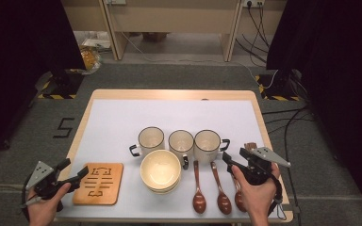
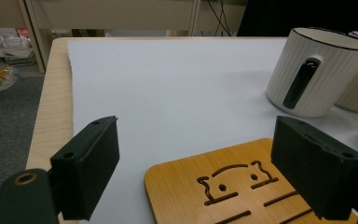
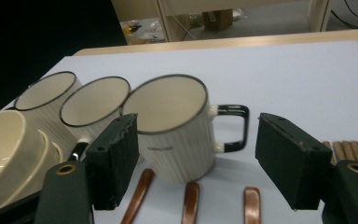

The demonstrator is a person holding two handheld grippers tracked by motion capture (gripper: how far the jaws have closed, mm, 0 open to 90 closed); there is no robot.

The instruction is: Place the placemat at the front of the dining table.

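Wooden trivet point(image 1: 98, 183) lies untouched left of the stacked bowls point(image 1: 160, 170); left gripper point(image 1: 70, 173) hovers at its edge, jaws released. Right gripper point(image 1: 237, 159) faces the nearest mug point(image 1: 208, 145) behind the spoons point(image 1: 219, 187), jaws released. Nothing grasped; work apparently not begun.

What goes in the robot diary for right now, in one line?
left gripper: open, over coaster | right gripper: open, near right mug | held: nothing | bowls, spoons: untouched
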